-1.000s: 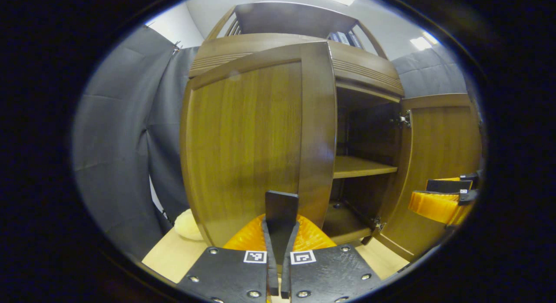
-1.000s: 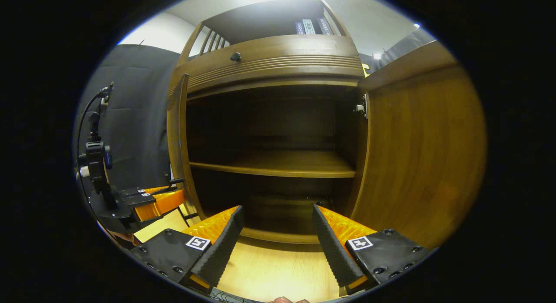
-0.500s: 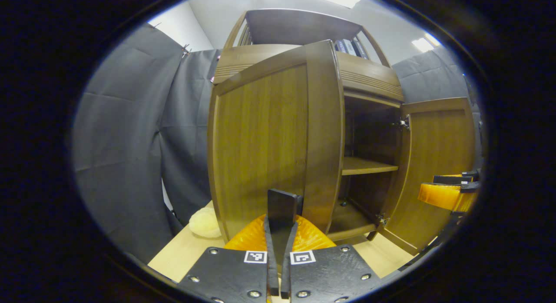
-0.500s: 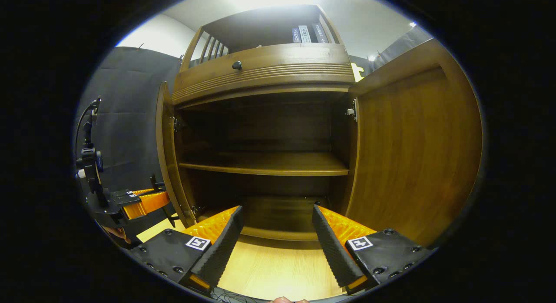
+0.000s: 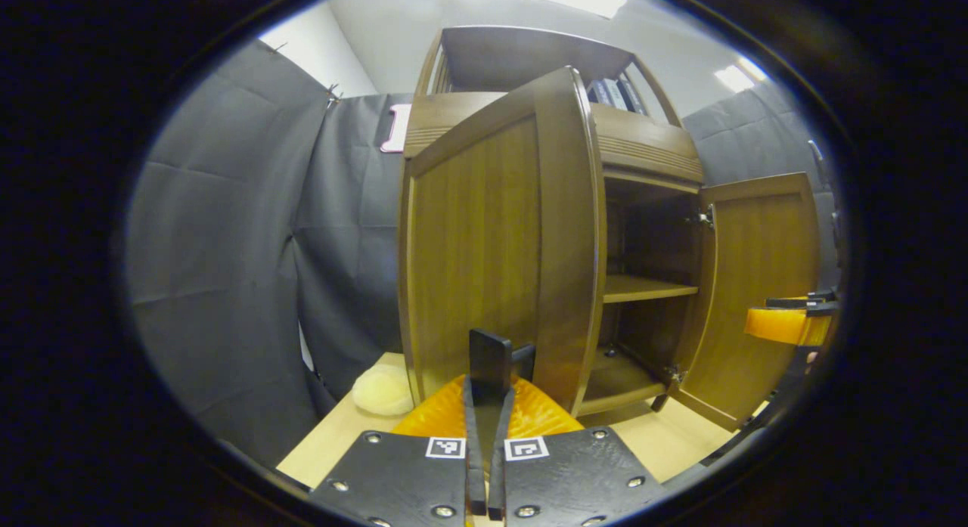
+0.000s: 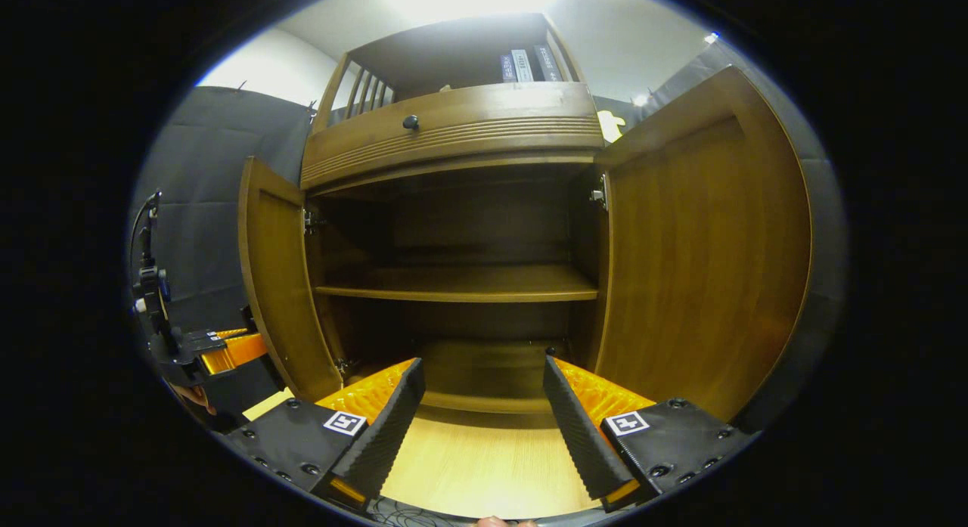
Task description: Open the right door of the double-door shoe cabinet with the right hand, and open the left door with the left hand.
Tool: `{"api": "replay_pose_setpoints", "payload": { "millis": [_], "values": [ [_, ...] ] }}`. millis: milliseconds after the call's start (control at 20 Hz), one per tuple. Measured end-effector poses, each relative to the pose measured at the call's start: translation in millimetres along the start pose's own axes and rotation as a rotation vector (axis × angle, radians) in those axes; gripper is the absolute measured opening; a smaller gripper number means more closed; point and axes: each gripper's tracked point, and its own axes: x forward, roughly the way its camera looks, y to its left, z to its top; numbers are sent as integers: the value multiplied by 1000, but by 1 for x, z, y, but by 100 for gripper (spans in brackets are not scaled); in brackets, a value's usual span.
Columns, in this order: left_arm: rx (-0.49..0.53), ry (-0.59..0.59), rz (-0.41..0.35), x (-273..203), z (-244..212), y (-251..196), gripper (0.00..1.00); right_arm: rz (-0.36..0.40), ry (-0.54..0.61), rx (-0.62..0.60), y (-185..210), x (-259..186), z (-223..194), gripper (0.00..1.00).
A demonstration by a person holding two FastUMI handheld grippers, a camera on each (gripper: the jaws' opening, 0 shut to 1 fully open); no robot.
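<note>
Swinging out ahead of the left gripper [image 5: 485,436], whose jaws are pressed together empty, the brown wooden left door [image 5: 484,247] stands just beyond them. The brown wooden right door [image 6: 703,255] stands open right of the right gripper [image 6: 480,425], its jaws wide. Both steps look nearly done; next, likely nudge the left door wider.

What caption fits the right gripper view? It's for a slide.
Right gripper, jaws open, faces the shoe cabinet with left door and right door both swung open.

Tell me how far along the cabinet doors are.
The right door already stands wide open, and the right gripper is open and off it. The left door is also swung out, with the left gripper shut at its edge on what looks like its handle. Little remains except letting go.
</note>
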Motion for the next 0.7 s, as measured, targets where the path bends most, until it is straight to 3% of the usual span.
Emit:
{"api": "replay_pose_setpoints", "payload": {
  "millis": [500,700],
  "values": [
    [11,-25,-94,-30,-1,59,4,-27,26,-19,-1,-9,-2,97],
    [33,-41,-88,-34,0,89,3,-38,32,-43,-6,-8,-1,96]
  ]
}}
